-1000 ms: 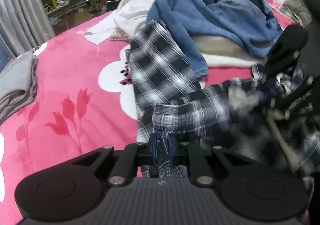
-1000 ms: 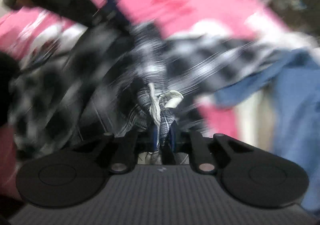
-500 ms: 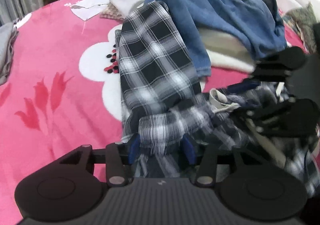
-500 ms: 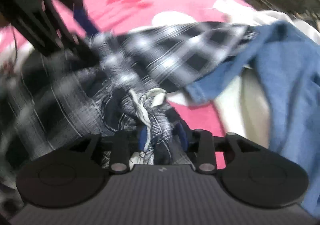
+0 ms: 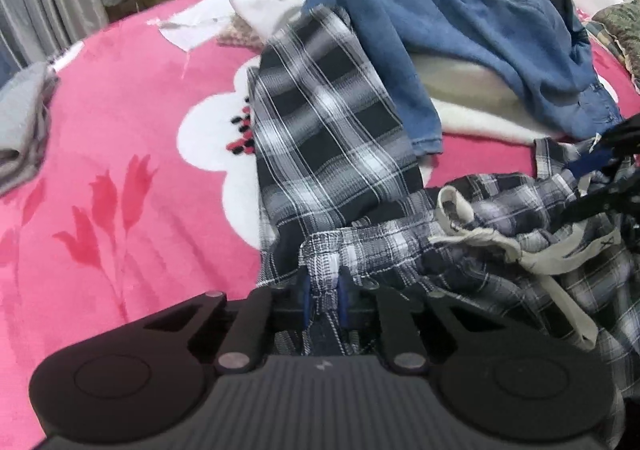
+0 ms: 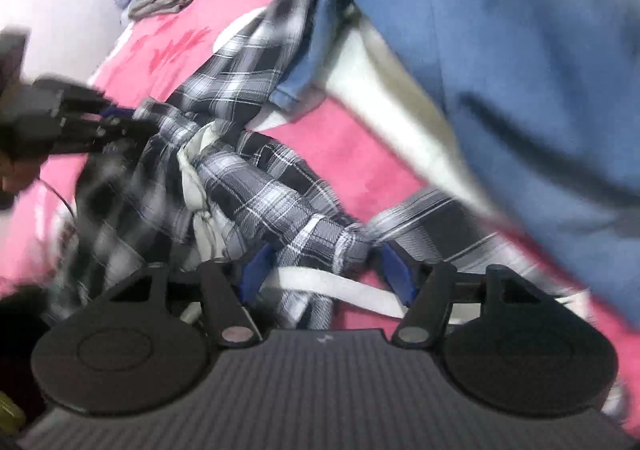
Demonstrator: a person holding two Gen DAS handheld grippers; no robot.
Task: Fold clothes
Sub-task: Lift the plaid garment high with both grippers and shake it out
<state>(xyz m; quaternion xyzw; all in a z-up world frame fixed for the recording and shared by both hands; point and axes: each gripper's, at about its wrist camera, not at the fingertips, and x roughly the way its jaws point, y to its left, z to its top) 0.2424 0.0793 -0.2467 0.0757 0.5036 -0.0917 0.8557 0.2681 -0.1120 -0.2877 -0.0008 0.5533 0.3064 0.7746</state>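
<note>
— Where are the plaid trousers (image 5: 332, 137) now?

— On the pink bed (image 5: 120, 153), one leg stretched flat right beside the blue garment (image 5: 460, 21), the waist bunched nearest me.

— And your tongs?

— My left tongs (image 5: 323, 298) are nearly closed, pinching the waist hem, so that corner stays anchored. My right tongs (image 6: 324, 270) have just been opening; cloth and the white drawstring (image 6: 340, 286) lie between the blue pads (image 6: 400, 274), seemingly loose.

— Your hands?

— Both tilt steeply down toward the bed; I judge the right is letting go to regrip.
</note>
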